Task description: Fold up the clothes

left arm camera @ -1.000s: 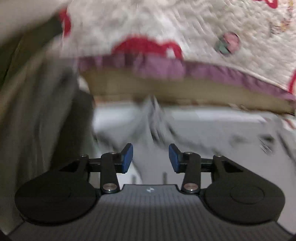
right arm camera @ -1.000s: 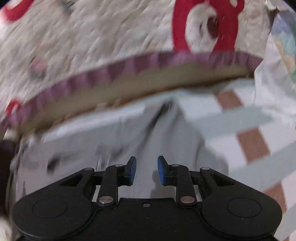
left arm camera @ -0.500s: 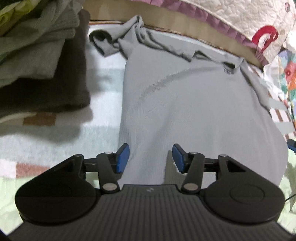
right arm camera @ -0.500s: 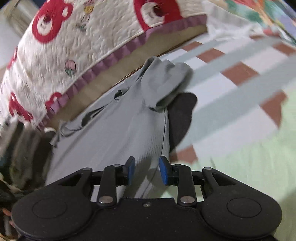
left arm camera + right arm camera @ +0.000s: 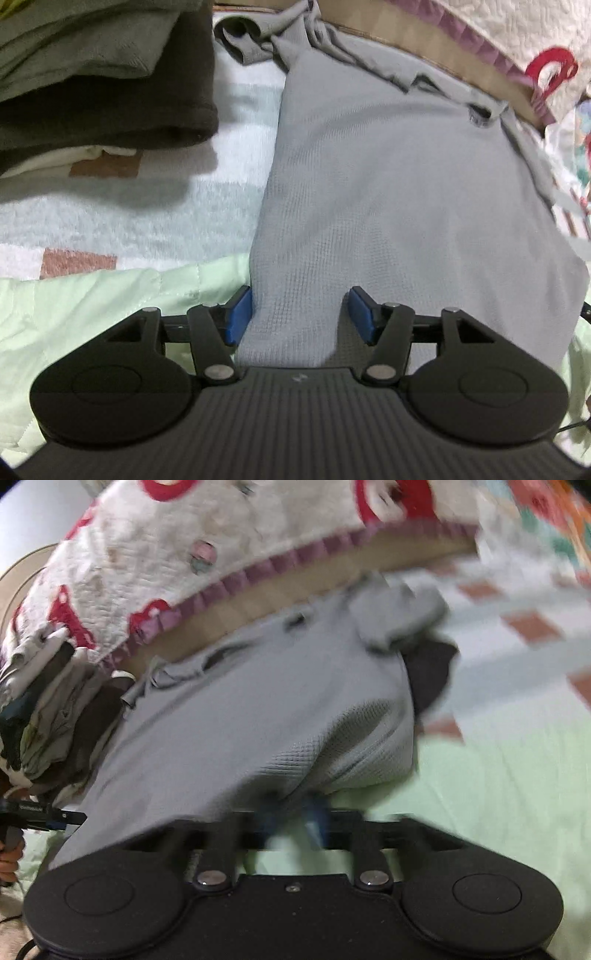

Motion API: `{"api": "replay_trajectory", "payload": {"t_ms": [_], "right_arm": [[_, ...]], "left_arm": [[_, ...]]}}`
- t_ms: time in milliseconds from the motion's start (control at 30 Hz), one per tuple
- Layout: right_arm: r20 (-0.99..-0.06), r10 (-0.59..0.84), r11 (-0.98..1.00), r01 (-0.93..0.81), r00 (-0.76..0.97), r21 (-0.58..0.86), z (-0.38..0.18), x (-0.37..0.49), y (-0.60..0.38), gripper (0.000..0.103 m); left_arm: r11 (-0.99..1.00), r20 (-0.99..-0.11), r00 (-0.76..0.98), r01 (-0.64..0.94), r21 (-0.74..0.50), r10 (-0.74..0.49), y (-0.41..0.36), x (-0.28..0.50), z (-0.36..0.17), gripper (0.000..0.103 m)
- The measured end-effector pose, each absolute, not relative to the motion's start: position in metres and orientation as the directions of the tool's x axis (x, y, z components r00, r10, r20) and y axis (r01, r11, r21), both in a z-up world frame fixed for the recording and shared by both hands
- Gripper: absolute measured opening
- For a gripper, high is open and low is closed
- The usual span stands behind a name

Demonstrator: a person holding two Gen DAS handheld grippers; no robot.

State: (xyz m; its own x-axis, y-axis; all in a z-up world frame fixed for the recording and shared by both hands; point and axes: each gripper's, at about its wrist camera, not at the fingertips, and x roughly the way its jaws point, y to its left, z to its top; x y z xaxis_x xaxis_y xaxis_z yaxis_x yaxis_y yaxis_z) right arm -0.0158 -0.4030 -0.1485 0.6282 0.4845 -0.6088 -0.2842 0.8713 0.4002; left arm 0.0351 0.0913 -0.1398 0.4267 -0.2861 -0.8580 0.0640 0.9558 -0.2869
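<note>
Honestly there's nothing to read here. The only mark of any kind is a tiny pale logo on the ribbed black body of the left gripper, sitting at about 6 o'clock in the left wrist view, and it's a small symbol rather than letters. Over in the right wrist view, at roughly 9 o'clock, there's a dark bar with a smudge of light print on it, but it's far too small and blurry to make out. The red shapes on the quilt are pictures, not writing.
</note>
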Motion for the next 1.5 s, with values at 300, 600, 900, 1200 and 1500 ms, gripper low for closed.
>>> {"api": "replay_trajectory", "payload": {"t_ms": [300,600,900,1200,1500], "right_arm": [[-0.639,0.531,0.832,-0.485,0.556,0.27,-0.126,0.046,-0.308,0.003],[-0.572,0.526,0.835,-0.255,0.63,0.487,-0.116,0.038,-0.378,0.042],[-0.51,0.554,0.72,-0.071,0.659,0.691,-0.141,0.004,-0.459,0.042],[-0.633,0.38,0.86,-0.006,0.675,0.51,-0.179,0.005,-0.445,0.048],[-0.436,0.577,0.78,-0.308,0.691,0.544,-0.129,0.009,-0.399,0.01]], "left_arm": [[0.952,-0.845,0.448,0.051,-0.301,-0.291,0.096,0.031,-0.132,0.056],[0.948,-0.855,0.41,0.126,-0.293,-0.319,0.085,0.02,-0.133,0.057],[0.841,-0.807,0.347,-0.084,-0.534,-0.478,0.117,0.02,-0.15,0.045],[0.791,-0.744,0.359,-0.023,-0.611,-0.564,0.115,0.015,-0.147,0.018],[0.877,-0.784,0.395,0.184,-0.443,-0.479,0.074,0.013,-0.134,0.014]]}}
